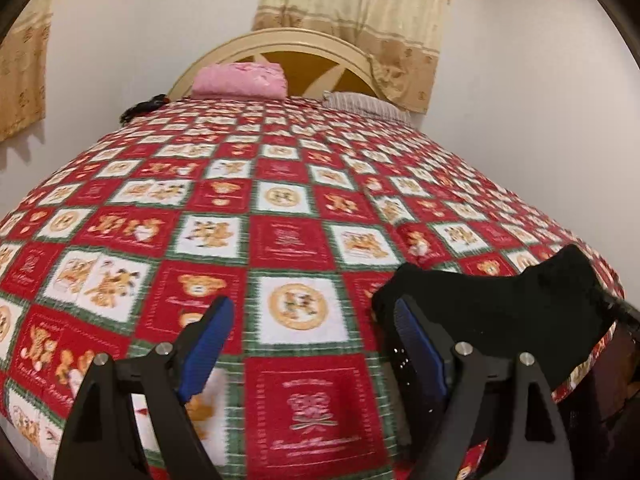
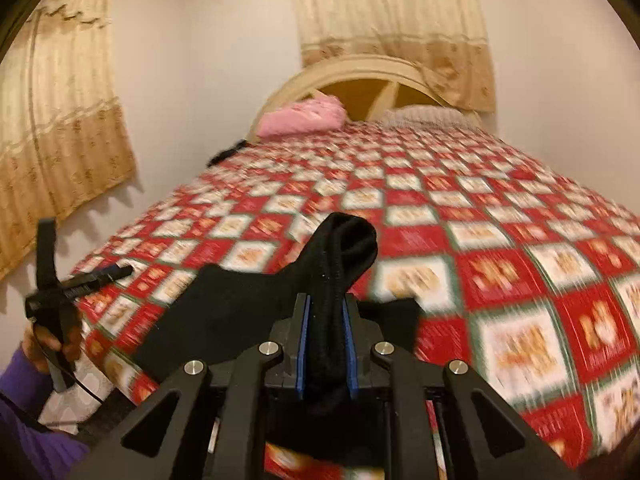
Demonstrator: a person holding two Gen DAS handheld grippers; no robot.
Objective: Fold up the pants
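Observation:
The black pants (image 1: 492,312) hang bunched over the near right corner of the bed in the left wrist view. My left gripper (image 1: 312,320) is open and empty, its blue pads spread wide just left of the pants. My right gripper (image 2: 326,312) is shut on a thick bunch of the black pants (image 2: 340,248), which rises above its blue pads and drapes down to the left. The left gripper also shows in the right wrist view (image 2: 100,274), held by a hand at the bed's left edge.
The bed (image 1: 280,208) has a red, white and green teddy-bear quilt. A pink pillow (image 1: 240,80) and a striped pillow (image 1: 360,106) lie by the cream headboard (image 1: 288,40). A dark item (image 1: 144,108) sits at the far left edge. Curtains hang on white walls.

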